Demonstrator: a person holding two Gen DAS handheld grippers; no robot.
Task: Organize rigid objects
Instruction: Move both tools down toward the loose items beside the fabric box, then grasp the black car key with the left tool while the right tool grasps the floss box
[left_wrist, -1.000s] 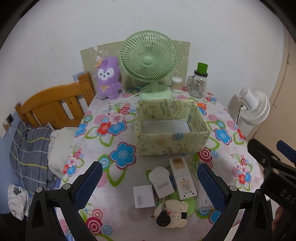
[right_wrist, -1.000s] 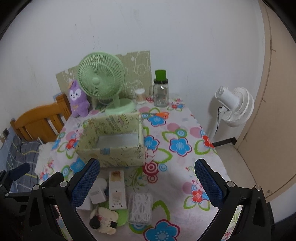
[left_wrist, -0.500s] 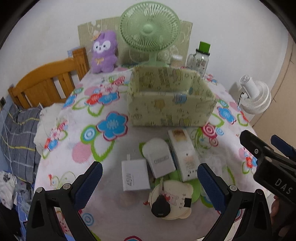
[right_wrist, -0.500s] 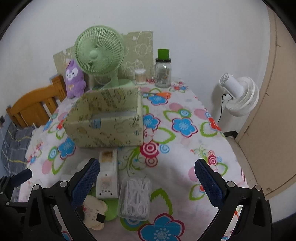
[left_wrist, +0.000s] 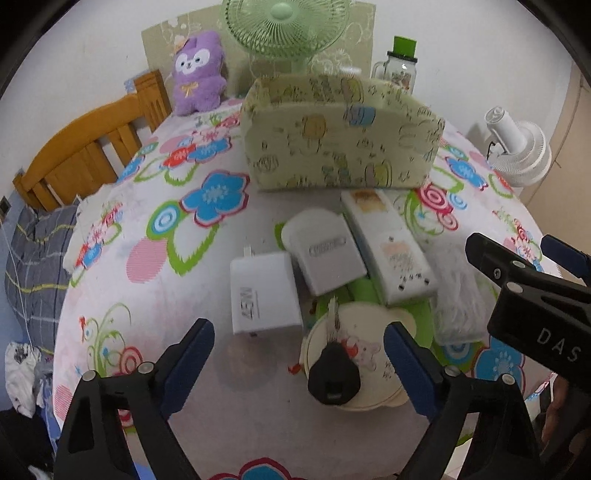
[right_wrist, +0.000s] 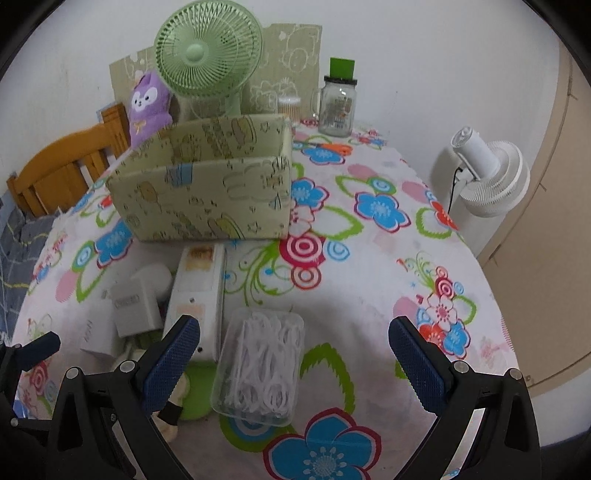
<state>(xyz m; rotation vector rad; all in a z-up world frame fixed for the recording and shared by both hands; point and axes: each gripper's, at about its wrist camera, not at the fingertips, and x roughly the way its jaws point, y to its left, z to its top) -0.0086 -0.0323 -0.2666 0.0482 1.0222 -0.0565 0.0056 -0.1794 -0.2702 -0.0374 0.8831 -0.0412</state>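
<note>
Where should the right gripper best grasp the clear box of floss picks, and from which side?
Probably across its two long sides, coming from above: the clear box lies flat, its short width fitting the open right gripper, with the white case close beside it.

worktop cloth (right_wrist: 369, 288): white with blue, pink, red flowers and green swirls
storage box (left_wrist: 340, 147): pale green, cartoon print
desk fan (right_wrist: 207, 51): mint green
plush toy (left_wrist: 199, 74): purple, white face
charger (left_wrist: 262, 295): white, grey lettering
fingers (right_wrist: 170, 365): dark blue pads
</note>
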